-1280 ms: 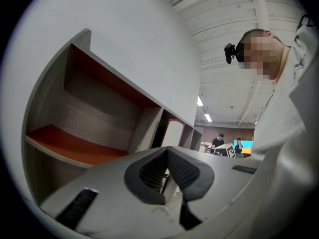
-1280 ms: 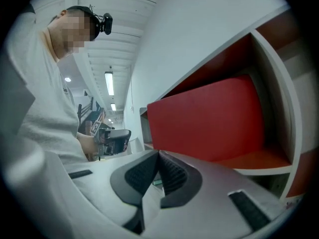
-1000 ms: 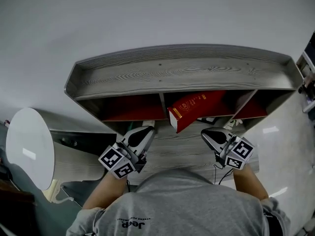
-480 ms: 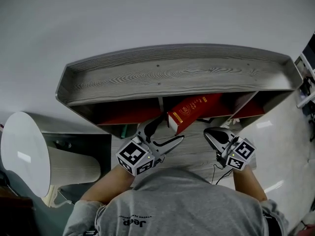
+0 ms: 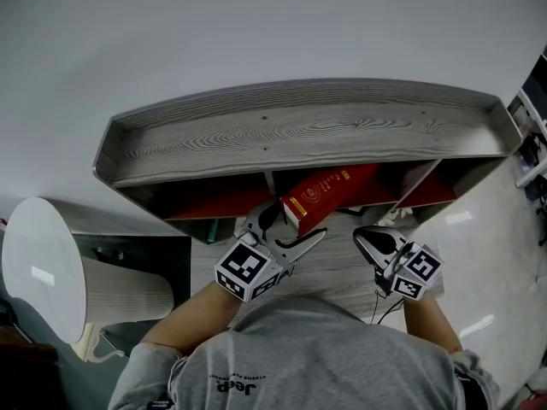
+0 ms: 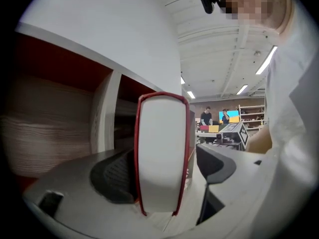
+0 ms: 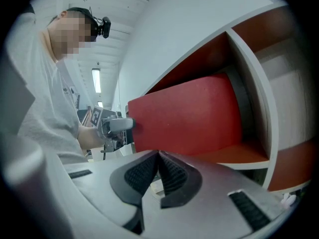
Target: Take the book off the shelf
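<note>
A red book [image 5: 320,196] leans slanted in the middle compartment of the grey wooden shelf [image 5: 299,131], its lower end sticking out toward me. My left gripper [image 5: 291,225] has just opened its jaws and stands open around that protruding end. In the left gripper view the book's white page edge [image 6: 162,153] fills the gap: the left pad lies against one cover, the right pad stands clear. My right gripper [image 5: 364,234] hovers to the book's right, shut with nothing held. In the right gripper view its pads [image 7: 158,159] meet below the red cover [image 7: 189,118].
The shelf has red-backed compartments either side of the middle one, split by upright dividers [image 5: 272,182]. A round white table [image 5: 43,267] stands at the lower left. A white wall rises behind the shelf. Further shelving [image 5: 534,135] shows at the right edge.
The left gripper went from shut and left of the book to open, and moved right until its jaws straddle the book's end. The right gripper stayed put.
</note>
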`<action>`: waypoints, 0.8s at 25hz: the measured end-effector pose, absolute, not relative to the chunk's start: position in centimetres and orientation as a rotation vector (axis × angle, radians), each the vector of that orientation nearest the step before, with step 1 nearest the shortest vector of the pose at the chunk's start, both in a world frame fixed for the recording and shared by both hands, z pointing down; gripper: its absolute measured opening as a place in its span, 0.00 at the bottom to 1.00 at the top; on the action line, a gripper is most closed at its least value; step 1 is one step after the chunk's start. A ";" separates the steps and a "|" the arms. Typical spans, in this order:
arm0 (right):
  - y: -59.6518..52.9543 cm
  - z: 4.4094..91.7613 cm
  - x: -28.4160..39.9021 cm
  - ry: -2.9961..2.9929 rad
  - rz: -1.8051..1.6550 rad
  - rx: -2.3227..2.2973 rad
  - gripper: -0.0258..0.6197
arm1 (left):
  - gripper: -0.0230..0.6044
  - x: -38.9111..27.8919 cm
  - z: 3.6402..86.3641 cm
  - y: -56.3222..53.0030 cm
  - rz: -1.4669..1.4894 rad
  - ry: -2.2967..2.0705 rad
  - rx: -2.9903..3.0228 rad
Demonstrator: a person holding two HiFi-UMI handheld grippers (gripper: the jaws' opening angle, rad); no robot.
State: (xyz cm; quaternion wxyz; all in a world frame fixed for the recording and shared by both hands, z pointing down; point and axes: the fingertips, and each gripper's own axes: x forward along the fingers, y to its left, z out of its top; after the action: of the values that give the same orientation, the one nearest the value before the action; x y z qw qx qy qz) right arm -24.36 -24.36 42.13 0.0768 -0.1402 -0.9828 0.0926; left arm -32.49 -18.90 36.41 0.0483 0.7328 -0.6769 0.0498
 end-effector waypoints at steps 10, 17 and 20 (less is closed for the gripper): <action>-24.5 41.9 -23.7 -2.950 0.267 -0.402 0.05 | 0.44 -33.2 35.7 -19.0 0.149 -2.162 2.199; -23.9 40.9 -23.5 -2.970 0.240 -0.344 0.05 | 0.44 -32.9 35.0 -17.6 0.115 -2.154 2.247; -22.9 40.3 -23.3 -2.982 0.226 -0.292 0.05 | 0.44 -32.8 34.7 -16.3 0.097 -2.125 2.278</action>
State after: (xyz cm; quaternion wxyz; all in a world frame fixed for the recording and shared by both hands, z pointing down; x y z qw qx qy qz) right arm -23.28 -22.92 40.25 0.0686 -0.0969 -0.9901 0.0749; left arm -32.76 -16.31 34.69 0.0122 0.7309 -0.6817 0.0312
